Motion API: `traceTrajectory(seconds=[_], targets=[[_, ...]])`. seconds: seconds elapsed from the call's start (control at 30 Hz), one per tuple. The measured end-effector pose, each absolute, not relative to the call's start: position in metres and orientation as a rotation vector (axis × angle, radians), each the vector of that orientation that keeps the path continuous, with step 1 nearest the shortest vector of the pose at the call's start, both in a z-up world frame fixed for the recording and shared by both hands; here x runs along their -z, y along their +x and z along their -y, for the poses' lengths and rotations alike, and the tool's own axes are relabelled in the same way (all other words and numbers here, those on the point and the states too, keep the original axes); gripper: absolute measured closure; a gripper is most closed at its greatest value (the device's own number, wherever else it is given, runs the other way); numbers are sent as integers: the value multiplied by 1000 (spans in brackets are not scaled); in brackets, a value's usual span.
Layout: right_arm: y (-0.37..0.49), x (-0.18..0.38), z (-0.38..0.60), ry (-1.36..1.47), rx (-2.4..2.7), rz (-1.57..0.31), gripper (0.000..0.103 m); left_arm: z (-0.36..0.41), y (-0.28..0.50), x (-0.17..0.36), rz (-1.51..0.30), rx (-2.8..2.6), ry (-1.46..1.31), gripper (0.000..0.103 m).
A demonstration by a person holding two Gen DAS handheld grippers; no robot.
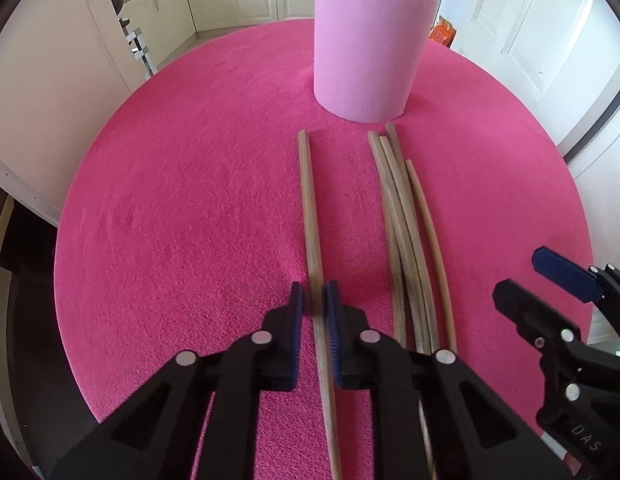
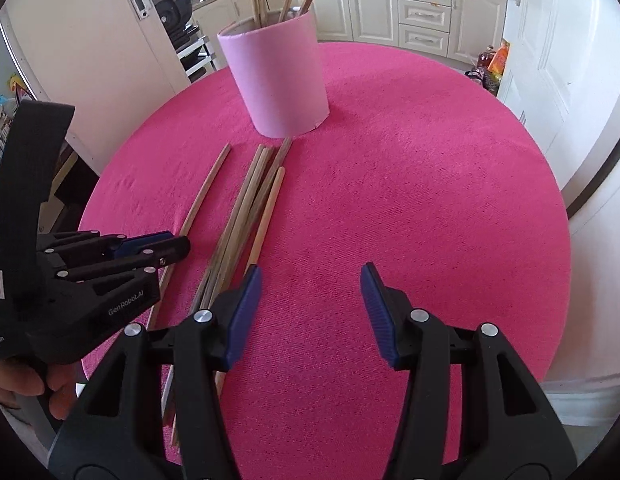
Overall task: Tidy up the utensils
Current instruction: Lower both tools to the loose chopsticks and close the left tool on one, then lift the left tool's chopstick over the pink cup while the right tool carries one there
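Note:
A single wooden chopstick [image 1: 310, 208] lies apart on the pink tablecloth [image 1: 182, 208], left of a bundle of several chopsticks [image 1: 401, 216]. My left gripper [image 1: 314, 308] is shut on that single chopstick near its close end, blue pads on both sides. A pale pink cylinder holder [image 1: 369, 52] stands behind them with several chopsticks upright inside. In the right wrist view my right gripper [image 2: 310, 304] hangs open over bare cloth, right of the bundle [image 2: 250, 200]; the holder [image 2: 282, 80] is ahead and the left gripper [image 2: 178, 244] is at the left on the single chopstick [image 2: 210, 184].
The round table's edge [image 2: 565, 240] curves close on the right. Cream kitchen cabinets [image 2: 421, 12] and a white door [image 1: 549, 40] stand beyond. A person's hand [image 2: 26, 388] holds the left gripper's handle. My right gripper [image 1: 521, 276] shows at the right of the left wrist view.

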State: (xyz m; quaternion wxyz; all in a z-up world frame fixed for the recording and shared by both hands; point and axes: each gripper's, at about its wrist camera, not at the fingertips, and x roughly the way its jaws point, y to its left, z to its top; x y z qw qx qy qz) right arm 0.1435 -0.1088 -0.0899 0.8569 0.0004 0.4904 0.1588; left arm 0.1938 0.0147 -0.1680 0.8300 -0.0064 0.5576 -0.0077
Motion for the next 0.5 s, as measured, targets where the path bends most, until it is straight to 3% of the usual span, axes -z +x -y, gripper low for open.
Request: traceTrajectory(seconds=[0.37, 0.5], targets=[[149, 104, 73, -98, -314, -1088, 53, -29, 181, 164, -1181, 45, -65, 95], [152, 109, 65, -132, -301, -1098, 63, -36, 177, 163, -1169, 58, -66, 94]])
